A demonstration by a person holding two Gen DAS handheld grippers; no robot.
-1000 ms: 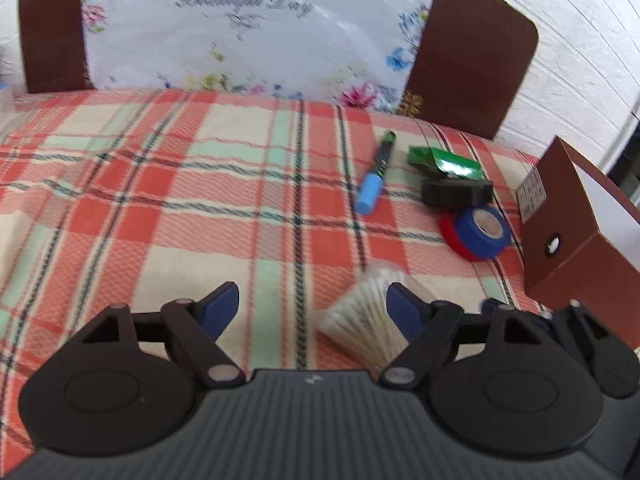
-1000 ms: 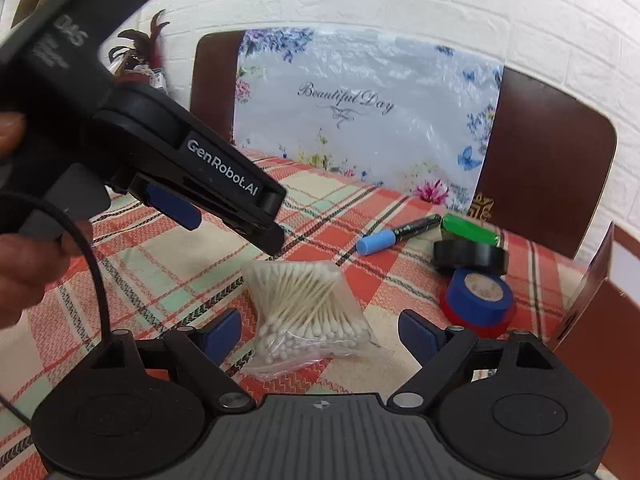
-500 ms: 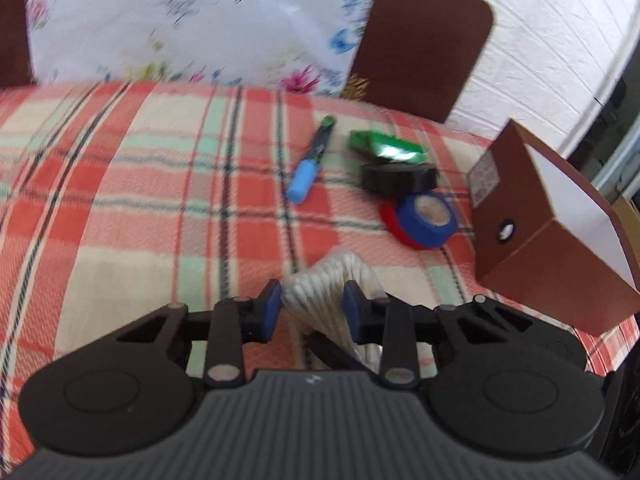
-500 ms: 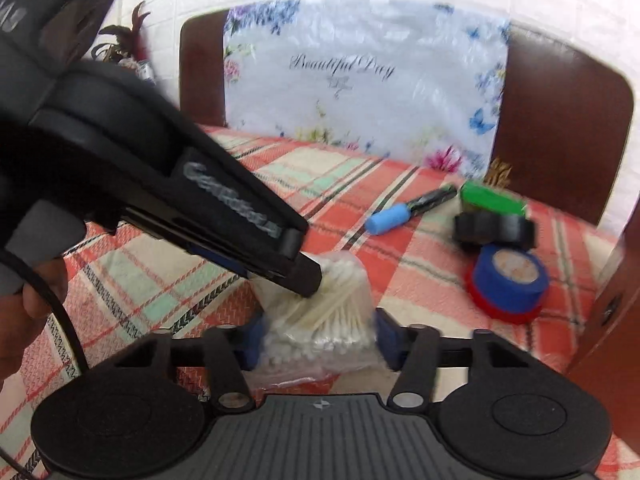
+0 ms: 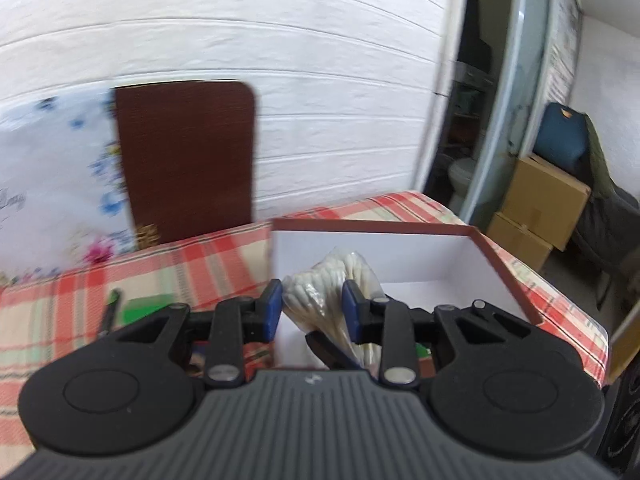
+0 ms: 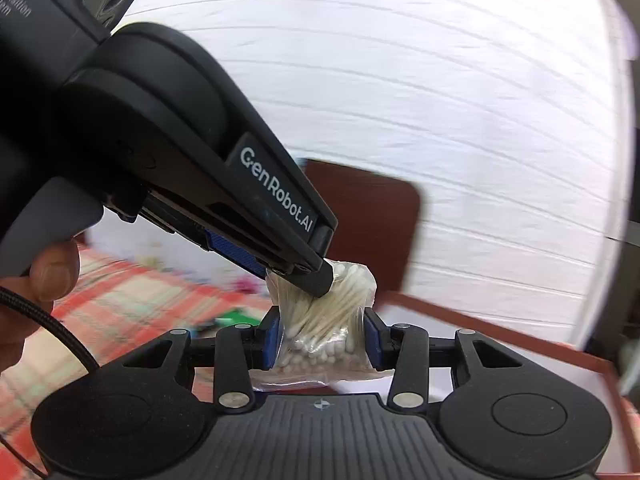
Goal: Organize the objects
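Observation:
Both grippers are shut on one clear bag of cotton swabs [image 5: 320, 292]. My left gripper [image 5: 312, 306] pinches its upper end and holds it over the open brown box [image 5: 492, 256] with a white inside. In the right wrist view my right gripper [image 6: 320, 338] squeezes the lower end of the bag [image 6: 324, 332], and the left gripper's fingers [image 6: 316, 276] clamp the bag from above. The box rim [image 6: 500, 330] shows just behind the bag.
A green packet [image 5: 146, 306] and a dark marker [image 5: 110, 310] lie on the plaid tablecloth [image 5: 80, 300] left of the box. A brown chair back [image 5: 188, 160] stands behind the table. Cardboard boxes [image 5: 540, 212] sit on the floor at right.
Both grippers closed on the swab bag on the table, then lifted it together and carried it right, over the open box.

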